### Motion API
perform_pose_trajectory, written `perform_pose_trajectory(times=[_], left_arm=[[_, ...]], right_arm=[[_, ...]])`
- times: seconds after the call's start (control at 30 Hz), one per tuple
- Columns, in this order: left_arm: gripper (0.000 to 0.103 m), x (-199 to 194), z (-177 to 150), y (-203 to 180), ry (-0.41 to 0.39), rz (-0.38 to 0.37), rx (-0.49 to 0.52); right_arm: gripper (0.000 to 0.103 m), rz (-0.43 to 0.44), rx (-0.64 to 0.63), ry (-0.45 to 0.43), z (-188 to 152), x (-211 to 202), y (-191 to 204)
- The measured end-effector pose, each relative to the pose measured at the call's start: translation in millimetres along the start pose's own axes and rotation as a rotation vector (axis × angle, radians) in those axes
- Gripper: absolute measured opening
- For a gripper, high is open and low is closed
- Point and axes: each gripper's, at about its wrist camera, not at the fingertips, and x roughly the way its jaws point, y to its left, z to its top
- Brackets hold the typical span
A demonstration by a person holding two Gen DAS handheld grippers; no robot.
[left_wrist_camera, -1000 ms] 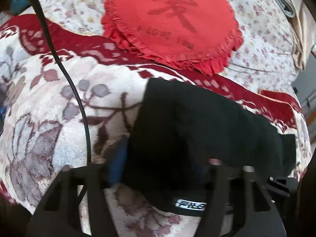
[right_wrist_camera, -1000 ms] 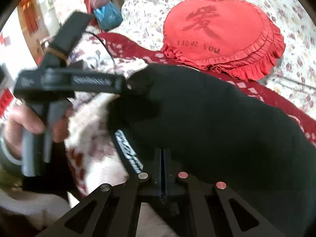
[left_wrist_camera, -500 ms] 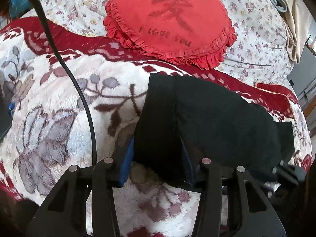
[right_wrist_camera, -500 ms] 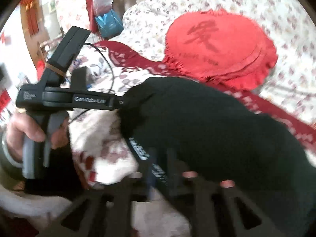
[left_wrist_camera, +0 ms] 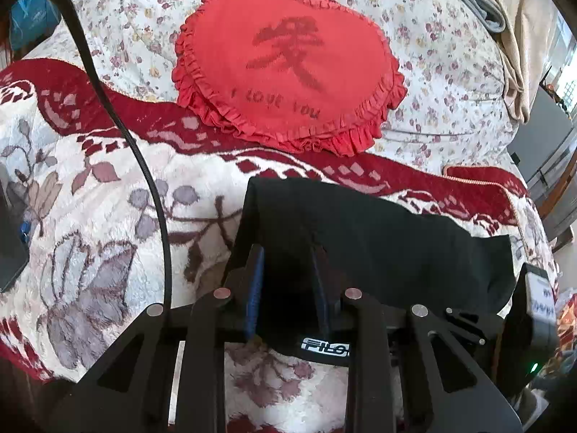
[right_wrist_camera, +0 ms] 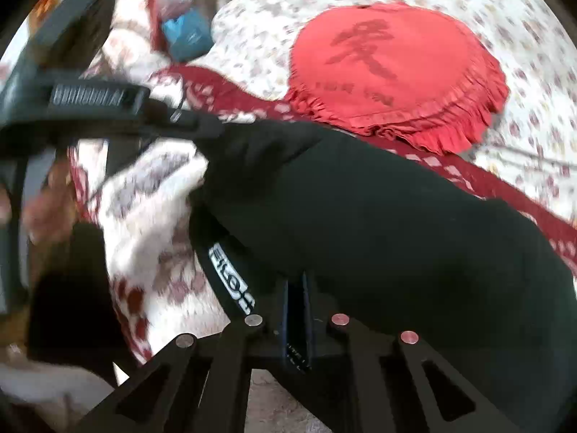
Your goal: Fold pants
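Observation:
The black pants (left_wrist_camera: 378,245) lie folded on the floral blanket (left_wrist_camera: 108,195), with a white-lettered waistband (left_wrist_camera: 326,348) at the near edge. My left gripper (left_wrist_camera: 288,270) straddles the left edge of the pants with its jaws partly apart and cloth between them. In the right wrist view the pants (right_wrist_camera: 396,234) fill the middle. My right gripper (right_wrist_camera: 297,288) is shut on the pants' near edge beside the waistband (right_wrist_camera: 232,281). The left gripper's body (right_wrist_camera: 108,108) shows at the left, touching the pants' far corner.
A red heart-shaped cushion (left_wrist_camera: 288,72) lies behind the pants on a flowered quilt (left_wrist_camera: 450,72). A black cable (left_wrist_camera: 144,166) runs across the blanket at the left. A blue bag (right_wrist_camera: 187,36) and beige cloth (left_wrist_camera: 519,36) sit at the far edges.
My left gripper's jaws have narrowed around the pants' left edge. The right gripper has stayed shut on the cloth, and its view has shifted and blurred.

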Motion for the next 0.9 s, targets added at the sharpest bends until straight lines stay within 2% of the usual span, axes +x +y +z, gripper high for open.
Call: perform_pose_trajectory(times=[0.13,0.27,0.4,0.43,0.47,0.5,0.53,0.63,0.67,0.73,0.83,0.9], left_arm=[[0.025,1.3,-0.2,5.6,0.015,0.011,-0.013],[0.025,-14.1,-4.5,10.8,-0.009,0.018,-0.024],[0.025,-18.7,-4.9,15.9,-0.008,0.05,-0.039],[0.03,-16.9,-5.5,14.9,-0.001,0.064,-0.032],[0.036,-16.1,-6.4,13.3,0.002,0.079,-0.024],[0.039,-16.1,-7.3,12.4,-0.001,0.095,-0.016],[0.043,-17.6,-8.1,11.2,-0.018,0.119,-0.007],[0.047,-22.6,-7.5,13.9,-0.054,0.151,-0.021],[0.056,-23.5,-6.7,15.2,-0.063,0.145,-0.032],[0.066,-20.6,-5.2,15.4,-0.064,0.115,-0.043],[0.068,-8.2,-3.5,10.3,-0.043,0.053,-0.039],[0.074,7.3,-3.6,8.2,-0.007,0.032,-0.036]], right_arm=[[0.005,0.048,0.015,0.006,4.1,-10.3,5.4],[0.005,0.093,-0.02,0.0,5.2,-25.4,27.8],[0.007,0.051,-0.039,0.057,-6.6,0.9,35.4],[0.012,0.062,-0.013,0.066,-9.8,6.5,31.5],[0.023,0.08,0.013,0.07,-11.3,6.5,28.6],[0.038,0.087,0.02,0.061,-11.0,2.2,27.4],[0.042,0.098,0.016,0.044,-10.0,-7.0,26.1],[0.042,0.058,0.036,-0.02,-6.1,-40.1,10.8],[0.042,0.033,0.064,-0.047,-4.8,-51.3,-0.9],[0.042,-0.02,0.115,-0.082,-1.5,-65.1,-25.6],[0.042,-0.105,0.173,-0.067,1.4,-65.5,-60.6],[0.042,-0.094,0.219,-0.059,0.4,-60.6,-75.8]])
